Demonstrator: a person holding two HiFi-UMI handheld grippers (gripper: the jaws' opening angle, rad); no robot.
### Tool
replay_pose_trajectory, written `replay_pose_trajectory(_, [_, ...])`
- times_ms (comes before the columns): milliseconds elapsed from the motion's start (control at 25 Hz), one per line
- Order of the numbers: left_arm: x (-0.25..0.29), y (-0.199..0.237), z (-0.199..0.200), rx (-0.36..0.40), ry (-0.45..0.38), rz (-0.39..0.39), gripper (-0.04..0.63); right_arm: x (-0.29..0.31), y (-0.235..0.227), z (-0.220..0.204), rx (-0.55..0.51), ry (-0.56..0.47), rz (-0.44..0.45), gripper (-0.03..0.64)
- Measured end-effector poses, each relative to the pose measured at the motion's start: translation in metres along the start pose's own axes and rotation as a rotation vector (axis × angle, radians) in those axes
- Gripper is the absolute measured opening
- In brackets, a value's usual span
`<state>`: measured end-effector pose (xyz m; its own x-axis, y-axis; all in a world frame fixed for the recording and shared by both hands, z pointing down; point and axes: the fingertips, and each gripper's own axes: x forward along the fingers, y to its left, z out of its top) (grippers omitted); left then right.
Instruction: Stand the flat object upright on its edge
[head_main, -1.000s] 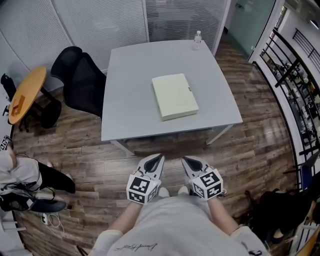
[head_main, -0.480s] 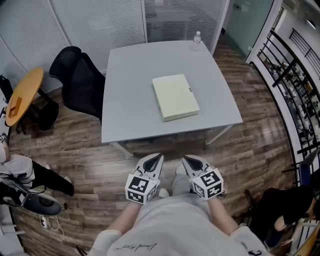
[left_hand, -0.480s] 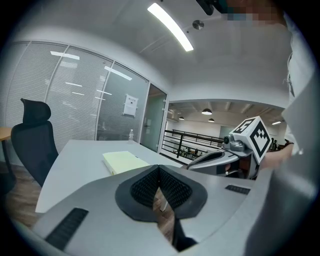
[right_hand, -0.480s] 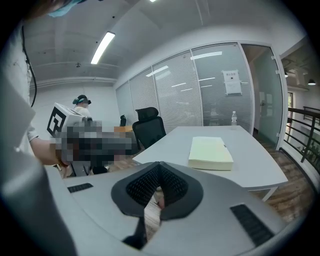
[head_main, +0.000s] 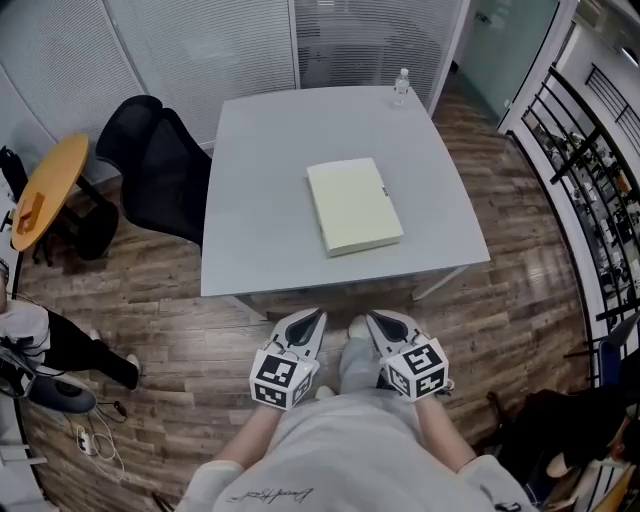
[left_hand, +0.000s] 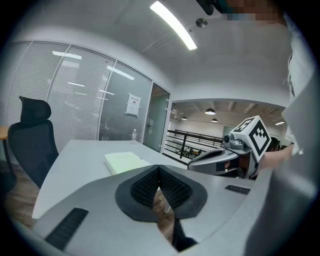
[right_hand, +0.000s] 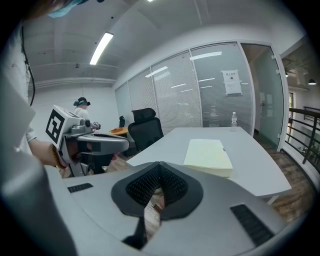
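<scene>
Both grippers are held low in front of the person's torso, short of the table's (head_main: 250, 230) near edge and over the wood floor (head_main: 170, 350).

Left gripper (left_hand: 159, 171) — jaws together, pads meeting, nothing between them. Right gripper (right_hand: 159, 169) — same: closed, empty. They sit side by side with tips aimed at the table and marker cubes nearest the person. The person's leg (head_main: 352, 355) shows between them in the head view.

The pad (head_main: 354, 206) is a pale yellow flat block. It lies flat on the grey table, about mid-depth and a bit right of centre. Its long side runs away from the person, slightly skewed. There is a small dark mark on its right edge. No gripper touches it; both are well apart from it. In the gripper views it sits beyond the jaw tips, face up, with one thick edge showing.

Other items:
- A clear bottle (head_main: 402, 84) stands upright at the table's far right corner.
- A black chair (head_main: 150, 165) is just beside the table's left side.
- A round orange table (head_main: 45, 190) is further left, with a small object on it that I can't identify.
- A glass wall with blinds (head_main: 200, 40) is behind the table.
- A black railing (head_main: 585, 170) runs along the right.
- Another person's legs (head_main: 70, 345) are at the left edge, with cables on the floor nearby.
</scene>
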<state>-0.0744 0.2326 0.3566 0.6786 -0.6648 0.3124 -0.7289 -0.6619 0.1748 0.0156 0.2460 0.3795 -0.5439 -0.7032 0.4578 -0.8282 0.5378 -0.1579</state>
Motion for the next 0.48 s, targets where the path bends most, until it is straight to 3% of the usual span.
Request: replay_pose_trajectory(480, [0.094, 0.041, 0.029, -0.004, 0.009, 0.045, 0.011, 0.06, -0.088, 0.036, 0.001, 0.002, 0.054, 0.025])
